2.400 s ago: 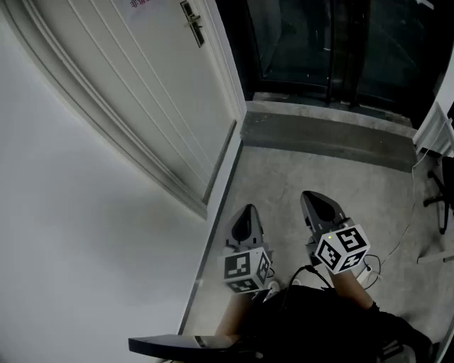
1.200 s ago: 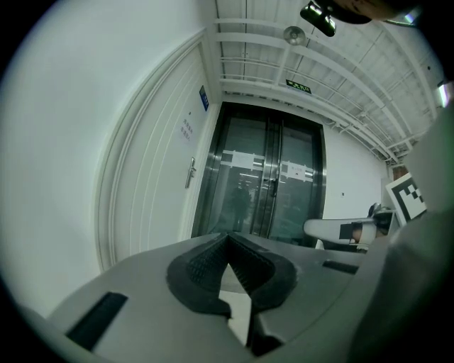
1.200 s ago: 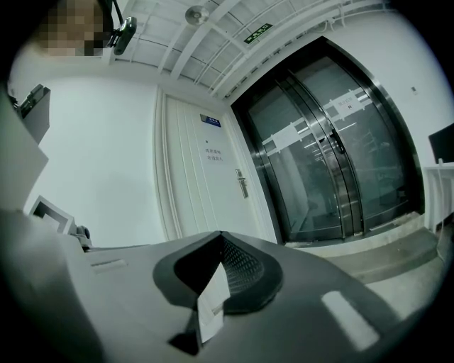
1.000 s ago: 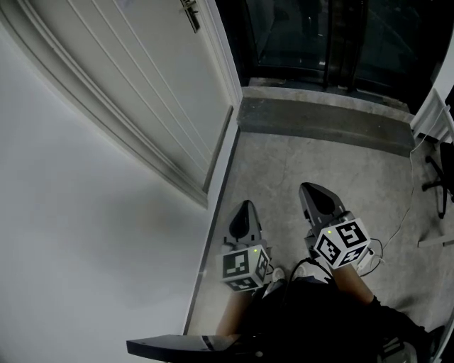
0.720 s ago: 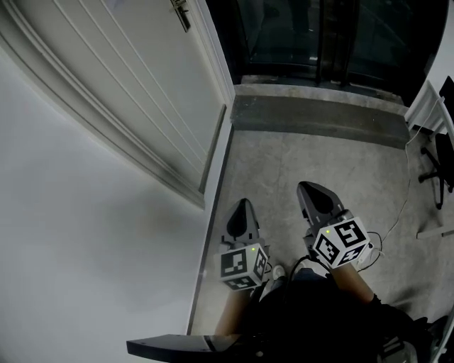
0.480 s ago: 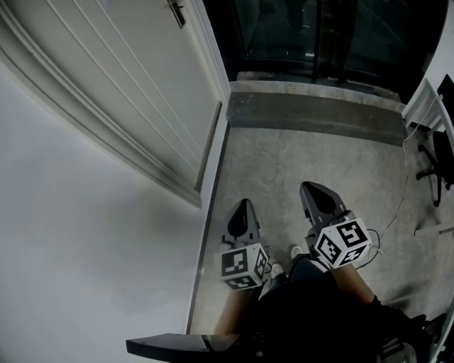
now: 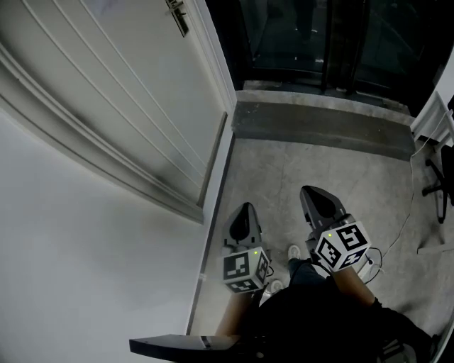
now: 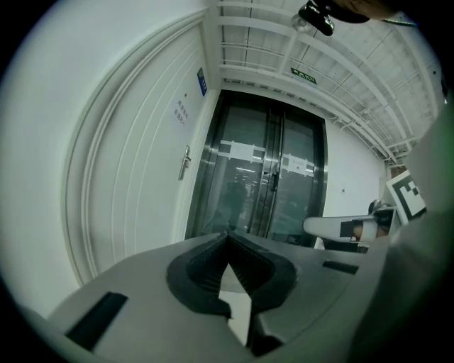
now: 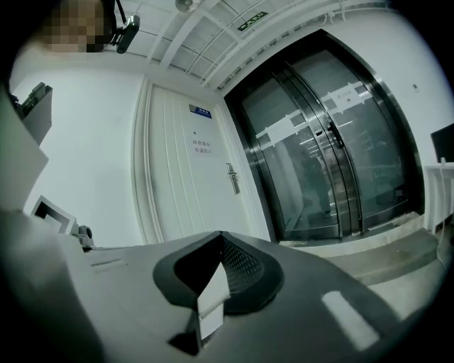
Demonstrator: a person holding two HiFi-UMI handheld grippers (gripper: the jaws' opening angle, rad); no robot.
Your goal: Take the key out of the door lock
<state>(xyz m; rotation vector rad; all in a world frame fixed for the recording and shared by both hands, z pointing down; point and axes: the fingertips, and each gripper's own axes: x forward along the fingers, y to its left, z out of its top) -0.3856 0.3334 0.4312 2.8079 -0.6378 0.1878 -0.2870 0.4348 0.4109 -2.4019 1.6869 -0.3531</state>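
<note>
You stand on a grey concrete floor (image 7: 298, 170) beside a white panelled door (image 7: 135, 92), with dark glass sliding doors (image 7: 319, 35) ahead. You hold the left gripper (image 7: 246, 208) and right gripper (image 7: 311, 192) low by your waist, side by side and pointing forward, each with its jaws pressed together on nothing. The door's small blue sign (image 8: 202, 81) is too small to read. The metal door handle (image 7: 177, 15) is well apart from both grippers, and the key there is too small to make out.
</note>
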